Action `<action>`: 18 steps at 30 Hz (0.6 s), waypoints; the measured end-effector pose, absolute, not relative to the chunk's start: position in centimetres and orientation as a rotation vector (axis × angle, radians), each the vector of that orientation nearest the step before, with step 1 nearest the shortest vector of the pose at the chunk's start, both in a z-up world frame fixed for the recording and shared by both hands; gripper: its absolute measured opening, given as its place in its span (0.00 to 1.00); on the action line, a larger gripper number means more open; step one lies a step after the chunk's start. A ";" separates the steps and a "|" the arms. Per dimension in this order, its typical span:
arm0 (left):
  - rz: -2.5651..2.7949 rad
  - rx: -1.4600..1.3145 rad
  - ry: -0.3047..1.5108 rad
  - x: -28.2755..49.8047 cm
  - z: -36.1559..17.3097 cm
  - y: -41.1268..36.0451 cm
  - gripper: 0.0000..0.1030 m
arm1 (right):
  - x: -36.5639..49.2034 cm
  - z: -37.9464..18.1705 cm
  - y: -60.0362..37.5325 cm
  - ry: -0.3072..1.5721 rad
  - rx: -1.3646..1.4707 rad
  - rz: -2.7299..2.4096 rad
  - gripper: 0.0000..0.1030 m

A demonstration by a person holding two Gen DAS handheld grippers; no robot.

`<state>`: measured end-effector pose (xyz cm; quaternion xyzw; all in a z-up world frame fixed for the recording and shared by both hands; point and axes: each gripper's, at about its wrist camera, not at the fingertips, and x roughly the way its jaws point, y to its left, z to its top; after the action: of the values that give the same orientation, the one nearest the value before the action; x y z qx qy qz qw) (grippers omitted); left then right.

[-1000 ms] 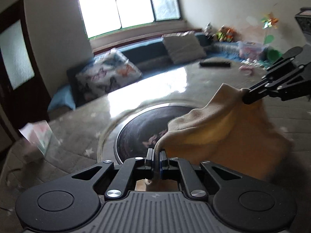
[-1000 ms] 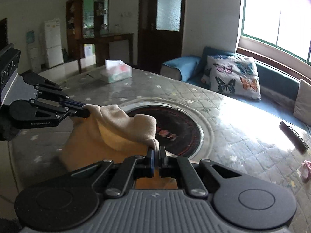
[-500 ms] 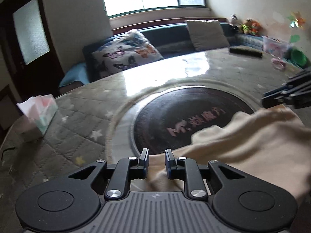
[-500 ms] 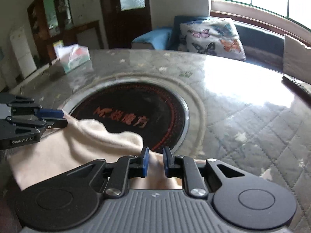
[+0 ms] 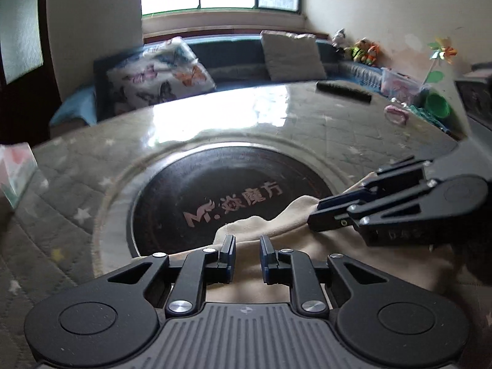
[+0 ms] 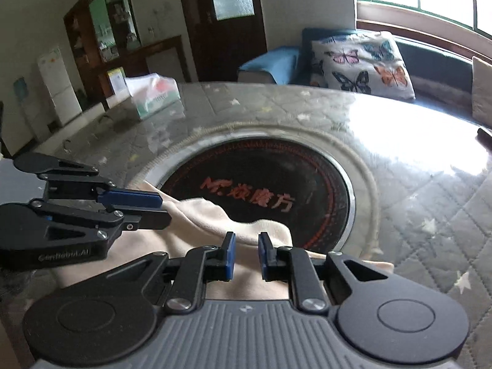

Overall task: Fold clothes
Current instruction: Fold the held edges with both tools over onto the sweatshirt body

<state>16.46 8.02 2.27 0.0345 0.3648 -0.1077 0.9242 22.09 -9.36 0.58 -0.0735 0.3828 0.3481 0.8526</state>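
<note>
A cream-coloured garment [image 5: 276, 226] lies folded on the table's near edge, partly over the dark round centre plate [image 5: 215, 190]; it also shows in the right wrist view [image 6: 215, 218]. My left gripper [image 5: 247, 253] is open, its jaws just above the cloth, holding nothing; it appears at the left of the right wrist view [image 6: 160, 207]. My right gripper [image 6: 246, 252] is open over the cloth's near edge; it appears at the right of the left wrist view [image 5: 313, 215].
A tissue box [image 6: 153, 95] stands at the table's far left. A dark remote [image 5: 343, 90] and a pink item [image 5: 396, 115] lie at the far right. A butterfly pillow [image 5: 156, 77] and a sofa sit behind the grey quilted table [image 5: 77, 190].
Both grippers held the cloth lifted a second ago. They lowered it onto the table, opened, and the cloth now lies released beneath them.
</note>
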 end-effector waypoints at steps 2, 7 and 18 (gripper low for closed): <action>-0.205 0.062 0.771 17.2 1.6 8.0 0.18 | 22.2 0.1 -9.3 0.819 -0.146 0.722 0.15; -0.194 0.065 0.768 17.3 1.5 8.0 0.19 | 21.8 0.5 -9.8 0.795 -0.143 0.723 0.15; -0.222 0.110 0.658 12.2 3.7 6.5 0.19 | 14.9 3.2 -12.3 0.711 -0.210 0.806 0.22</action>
<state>12.23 6.46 3.71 0.0538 0.3222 -0.1086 0.9389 14.89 -12.29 3.20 -0.0999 0.3382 0.3833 0.8536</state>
